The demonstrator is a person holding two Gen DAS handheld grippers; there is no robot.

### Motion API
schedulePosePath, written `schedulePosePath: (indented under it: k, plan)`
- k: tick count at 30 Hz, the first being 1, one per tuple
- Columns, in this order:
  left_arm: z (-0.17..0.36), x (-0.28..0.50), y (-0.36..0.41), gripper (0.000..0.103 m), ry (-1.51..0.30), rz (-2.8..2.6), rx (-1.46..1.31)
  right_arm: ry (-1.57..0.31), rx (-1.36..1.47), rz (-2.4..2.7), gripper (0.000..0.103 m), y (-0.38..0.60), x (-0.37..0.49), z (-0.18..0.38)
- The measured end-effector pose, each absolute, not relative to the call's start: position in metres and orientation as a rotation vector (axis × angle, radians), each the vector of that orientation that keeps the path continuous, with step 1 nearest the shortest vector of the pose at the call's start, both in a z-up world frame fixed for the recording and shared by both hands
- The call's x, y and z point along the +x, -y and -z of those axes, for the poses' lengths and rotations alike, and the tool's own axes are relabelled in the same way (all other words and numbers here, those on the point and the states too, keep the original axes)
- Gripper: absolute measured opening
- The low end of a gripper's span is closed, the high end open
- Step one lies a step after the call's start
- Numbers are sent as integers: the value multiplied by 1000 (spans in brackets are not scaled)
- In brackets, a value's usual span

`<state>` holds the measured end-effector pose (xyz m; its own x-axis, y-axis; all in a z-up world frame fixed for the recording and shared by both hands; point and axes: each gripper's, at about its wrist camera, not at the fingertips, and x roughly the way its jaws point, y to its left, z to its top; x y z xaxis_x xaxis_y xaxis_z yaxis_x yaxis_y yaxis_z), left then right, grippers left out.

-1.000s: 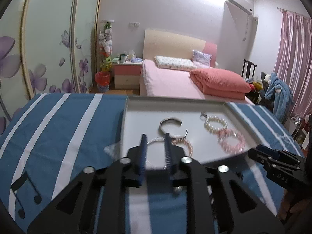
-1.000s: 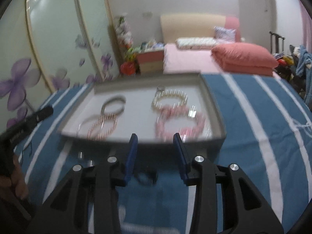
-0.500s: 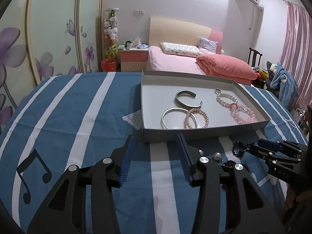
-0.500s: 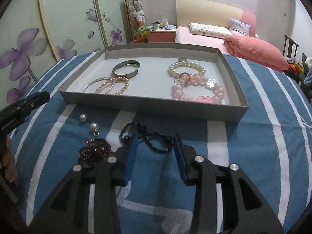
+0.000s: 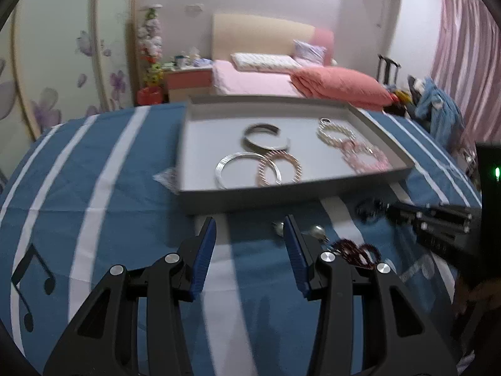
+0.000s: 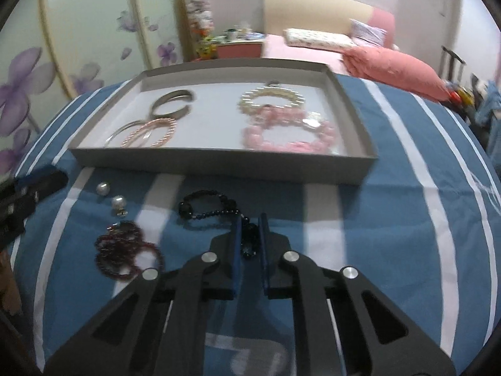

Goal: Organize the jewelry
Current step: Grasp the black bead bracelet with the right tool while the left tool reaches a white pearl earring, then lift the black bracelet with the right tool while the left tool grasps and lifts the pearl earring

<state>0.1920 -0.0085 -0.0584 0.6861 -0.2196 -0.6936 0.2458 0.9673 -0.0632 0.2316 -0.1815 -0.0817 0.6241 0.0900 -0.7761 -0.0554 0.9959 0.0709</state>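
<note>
Now right gripper tight around black bracelet.

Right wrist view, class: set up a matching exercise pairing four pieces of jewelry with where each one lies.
Things:
1. black bead bracelet
2. dark red bead bracelet
3. pink bead bracelet
4. two pearls

Places:
A. inside the grey tray, right side
B. on the cloth, beside the tray's left corner
C. pinched in the right claw
D. on the cloth, left of the right claw

Pairs: 1-C, 2-D, 3-A, 4-B
</note>
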Motion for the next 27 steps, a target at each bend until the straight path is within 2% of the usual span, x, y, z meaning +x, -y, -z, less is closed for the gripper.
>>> schedulePosePath:
  k: [9,18,20,27]
  plan:
    - [77,203,39,45,-846,280,118,-891,102,-28,11,204,227,84]
    - [81,219,43,26,-882,232,104,-889,110,-38,12,203,225,85]
    - [81,221,44,14,-882,216,114,-890,109,-40,12,203,225,85]
    - [81,211,27,14,-886,161,124,-889,111,-47,12,202,225,85]
